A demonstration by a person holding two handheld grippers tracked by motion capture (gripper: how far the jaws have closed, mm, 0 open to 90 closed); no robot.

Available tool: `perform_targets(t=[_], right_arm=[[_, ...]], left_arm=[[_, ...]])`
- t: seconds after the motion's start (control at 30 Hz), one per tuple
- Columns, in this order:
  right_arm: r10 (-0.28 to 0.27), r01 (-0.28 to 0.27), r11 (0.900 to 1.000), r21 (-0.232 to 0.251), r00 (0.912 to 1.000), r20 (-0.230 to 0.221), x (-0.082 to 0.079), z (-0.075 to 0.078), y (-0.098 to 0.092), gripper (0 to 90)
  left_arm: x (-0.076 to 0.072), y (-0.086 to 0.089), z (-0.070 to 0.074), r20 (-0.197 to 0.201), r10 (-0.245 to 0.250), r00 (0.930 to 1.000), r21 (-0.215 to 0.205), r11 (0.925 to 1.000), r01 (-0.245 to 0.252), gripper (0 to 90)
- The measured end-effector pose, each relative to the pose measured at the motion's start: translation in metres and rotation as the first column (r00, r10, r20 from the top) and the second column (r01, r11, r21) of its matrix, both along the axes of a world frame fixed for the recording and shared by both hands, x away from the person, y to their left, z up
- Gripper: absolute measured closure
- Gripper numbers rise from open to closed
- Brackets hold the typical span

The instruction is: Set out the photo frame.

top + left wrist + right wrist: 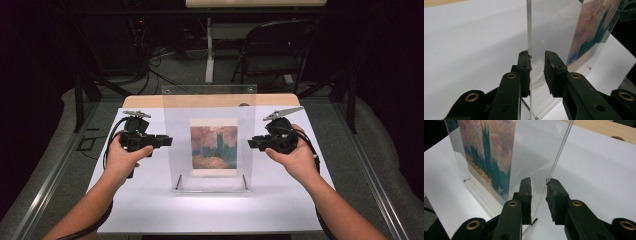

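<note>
Clear stand point(209, 137) with painting point(213, 147): upright, mid white worktop point(150, 210). My left tongs point(167, 141) and right tongs point(251, 144): both released, jaws straddling its side edges, not clenched.

Clear acrylic frame point(209, 140) upright at centre of white table point(150, 210), holding painted landscape print point(213, 147).

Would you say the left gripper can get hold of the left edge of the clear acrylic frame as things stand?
Probably yes. The left gripper is open with the acrylic frame's left edge already running between its jaws, and nothing lies in the gap; closing should grip it.
</note>
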State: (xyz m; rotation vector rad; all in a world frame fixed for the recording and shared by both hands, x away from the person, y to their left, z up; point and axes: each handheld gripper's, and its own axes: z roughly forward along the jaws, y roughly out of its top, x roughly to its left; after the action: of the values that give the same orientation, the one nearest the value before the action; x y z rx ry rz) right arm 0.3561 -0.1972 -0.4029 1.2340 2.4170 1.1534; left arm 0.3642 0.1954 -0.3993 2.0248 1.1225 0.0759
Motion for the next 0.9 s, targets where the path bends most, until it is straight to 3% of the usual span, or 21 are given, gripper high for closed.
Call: perform_targets(t=[0.27,0.47,0.57,0.9], right_arm=[[0.032,-0.032,0.999,0.004,0.9991,0.028,-0.022,-0.001,-0.002,75.4],[0.051,-0.052,0.998,0.025,0.9985,0.021,-0.035,-0.003,-0.004,75.6],[0.066,-0.067,0.997,0.031,0.9976,0.023,-0.041,-0.005,-0.005,74.0],[0.068,-0.068,0.997,0.045,0.9975,0.02,-0.04,-0.006,-0.005,72.8]], left_arm=[[-0.023,0.001,-0.004,0.012,-0.037,0.9992,0.004,0.9993,0.037,72.0],[-0.037,0.001,-0.007,0.028,-0.063,0.9976,0.014,0.9979,0.063,70.5],[-0.042,0.002,-0.009,0.034,-0.068,0.9972,-0.001,0.9977,0.068,69.7],[-0.042,0.003,-0.015,0.025,-0.069,0.9973,-0.012,0.9975,0.07,69.2]])
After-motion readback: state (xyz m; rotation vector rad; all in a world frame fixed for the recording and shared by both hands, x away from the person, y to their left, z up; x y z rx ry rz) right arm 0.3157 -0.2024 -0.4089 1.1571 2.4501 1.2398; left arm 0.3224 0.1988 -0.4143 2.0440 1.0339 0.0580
